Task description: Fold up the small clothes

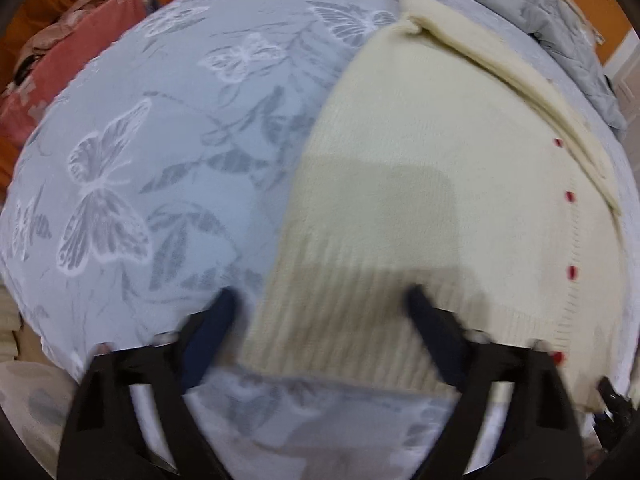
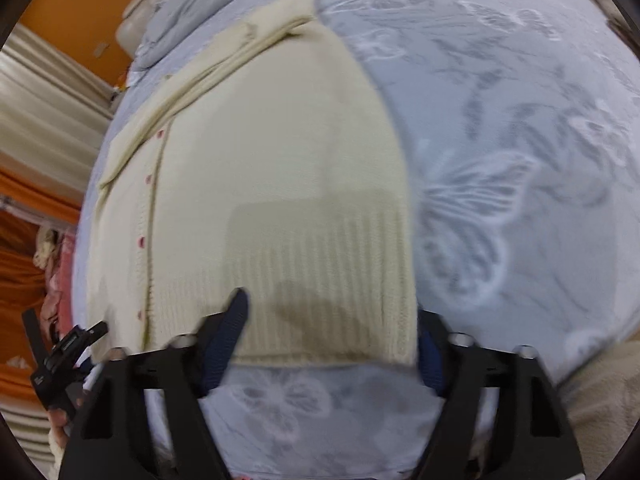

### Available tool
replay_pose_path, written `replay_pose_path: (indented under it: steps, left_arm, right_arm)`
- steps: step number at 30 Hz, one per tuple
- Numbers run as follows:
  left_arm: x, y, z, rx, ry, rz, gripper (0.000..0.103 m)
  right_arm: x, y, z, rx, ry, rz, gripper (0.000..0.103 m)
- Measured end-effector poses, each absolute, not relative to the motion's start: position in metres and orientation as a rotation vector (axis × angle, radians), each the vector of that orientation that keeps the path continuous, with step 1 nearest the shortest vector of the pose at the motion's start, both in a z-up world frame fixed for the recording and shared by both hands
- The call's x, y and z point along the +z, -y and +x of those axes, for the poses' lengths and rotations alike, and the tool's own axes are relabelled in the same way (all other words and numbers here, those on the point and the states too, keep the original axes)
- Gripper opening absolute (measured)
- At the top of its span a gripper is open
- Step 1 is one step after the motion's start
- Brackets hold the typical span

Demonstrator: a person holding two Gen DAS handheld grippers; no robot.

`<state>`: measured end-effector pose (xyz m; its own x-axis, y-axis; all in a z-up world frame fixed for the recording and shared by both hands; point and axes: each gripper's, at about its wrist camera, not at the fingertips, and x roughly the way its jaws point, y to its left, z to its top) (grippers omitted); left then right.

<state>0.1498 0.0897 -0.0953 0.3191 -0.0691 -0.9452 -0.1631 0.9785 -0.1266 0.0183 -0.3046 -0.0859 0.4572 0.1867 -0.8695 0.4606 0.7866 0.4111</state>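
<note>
Two fisheye views look down on a cream knitted cardigan (image 1: 420, 168) lying flat on a bed covered by a pale grey-blue bedspread (image 1: 160, 140) patterned with butterflies and leaves. Both pictures are blurred.

Only the left wrist view shows a pink patterned blanket (image 1: 60, 68) at the far left edge of the bed. Here the cardigan fills the right half, with a row of small red buttons (image 1: 569, 197) down its right side and a folded sleeve (image 1: 520, 80) lying along its upper right edge. The left claw (image 1: 322, 300) is wide open and holds nothing; its left fingertip is over the bedspread, its right over the ribbed hem.

Only the right wrist view shows a rumpled grey quilt (image 2: 192, 12) and orange wall beyond the bed. Here the cardigan (image 2: 260, 160) sits left of centre. The right claw (image 2: 332, 308) is also wide open and empty, its fingertips straddling the hem's right corner.
</note>
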Motion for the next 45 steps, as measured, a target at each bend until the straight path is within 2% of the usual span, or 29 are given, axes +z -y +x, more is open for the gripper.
replay_pose_path:
  steps: [1,2,3,4,9,15,19,21,22,23,25,26,27,28,29,30,31,33,38,40,41,42,44,45]
  left_arm:
    - [-0.091,-0.09,0.151,0.049,-1.254,-0.218,0.053]
    - [-0.089,-0.089,0.152,0.039,-1.263,-0.218,0.037]
    - [-0.086,-0.084,0.154,0.03,-1.271,-0.21,0.027]
    - [-0.083,-0.082,0.156,0.032,-1.275,-0.199,0.013]
    - [-0.049,-0.079,0.159,-0.018,-1.222,-0.242,0.009]
    - [-0.016,-0.093,0.132,-0.077,-1.188,-0.276,0.009]
    - [-0.015,-0.106,0.101,-0.091,-1.215,-0.278,0.009]
    - [-0.025,-0.108,0.079,-0.085,-1.247,-0.252,0.006]
    - [-0.031,-0.108,0.071,-0.088,-1.267,-0.246,0.0]
    - [-0.041,-0.109,0.064,-0.089,-1.285,-0.244,0.0]
    - [-0.057,-0.112,0.058,-0.075,-1.315,-0.274,0.004]
    - [-0.064,-0.115,0.058,-0.063,-1.33,-0.305,0.006]
    - [-0.069,-0.119,0.061,-0.056,-1.343,-0.352,0.011]
    - [-0.07,-0.121,0.065,-0.051,-1.346,-0.382,0.033]
    - [-0.07,-0.124,0.069,-0.042,-1.337,-0.41,0.066]
    - [-0.068,-0.129,0.075,-0.01,-1.305,-0.431,0.081]
    - [-0.065,-0.131,0.08,0.025,-1.272,-0.435,0.094]
    - [-0.067,-0.132,0.097,0.067,-1.247,-0.417,0.094]
    - [-0.101,-0.116,0.129,0.073,-1.354,-0.411,0.094]
    - [-0.108,-0.103,0.136,0.103,-1.37,-0.318,0.094]
    - [-0.107,-0.097,0.137,0.098,-1.372,-0.281,0.086]
    - [-0.103,-0.09,0.138,0.075,-1.364,-0.242,0.075]
    - [-0.093,-0.078,0.138,-0.006,-1.363,-0.229,0.011]
    - [-0.082,-0.07,0.137,-0.006,-1.367,-0.194,0.01]
  right_arm:
    - [-0.085,0.303,0.015,-0.181,-1.107,0.675,0.037]
    - [-0.086,0.302,0.017,-0.168,-1.111,0.68,0.024]
    - [-0.086,0.3,0.017,-0.159,-1.11,0.69,0.014]
    - [-0.084,0.301,0.017,-0.16,-1.101,0.703,0.011]
    - [-0.054,0.315,0.01,-0.117,-0.993,0.871,0.007]
    - [-0.002,0.313,-0.004,-0.082,-0.927,0.787,0.006]
    - [0.004,0.31,-0.031,-0.078,-0.962,0.736,0.006]
    - [-0.003,0.305,-0.048,-0.091,-1.015,0.679,0.003]
    - [-0.009,0.304,-0.054,-0.103,-1.041,0.654,0.001]
    - [-0.018,0.302,-0.061,-0.115,-1.069,0.628,0.001]
    - [-0.031,0.305,-0.065,-0.131,-1.118,0.64,0.004]
    - [-0.034,0.31,-0.064,-0.162,-1.133,0.672,0.013]
    - [-0.033,0.315,-0.063,-0.192,-1.128,0.68,0.03]
    - [-0.029,0.319,-0.062,-0.213,-1.104,0.676,0.044]
    - [-0.023,0.323,-0.061,-0.239,-1.062,0.658,0.07]
    - [-0.018,0.325,-0.059,-0.267,-1.029,0.635,0.076]
    - [-0.018,0.328,-0.051,-0.284,-1.022,0.61,0.076]
    - [-0.031,0.331,-0.036,-0.286,-1.079,0.625,0.076]
    - [-0.072,0.33,0.003,-0.274,-1.172,0.704,0.076]
    - [-0.085,0.325,0.009,-0.251,-1.191,0.744,0.072]
    - [-0.085,0.322,0.012,-0.271,-1.175,0.717,0.046]
    - [-0.084,0.318,0.014,-0.256,-1.167,0.694,0.011]
    - [-0.075,0.313,0.015,-0.216,-1.144,0.697,0.01]
    - [-0.07,0.314,0.014,-0.205,-1.118,0.705,0.009]
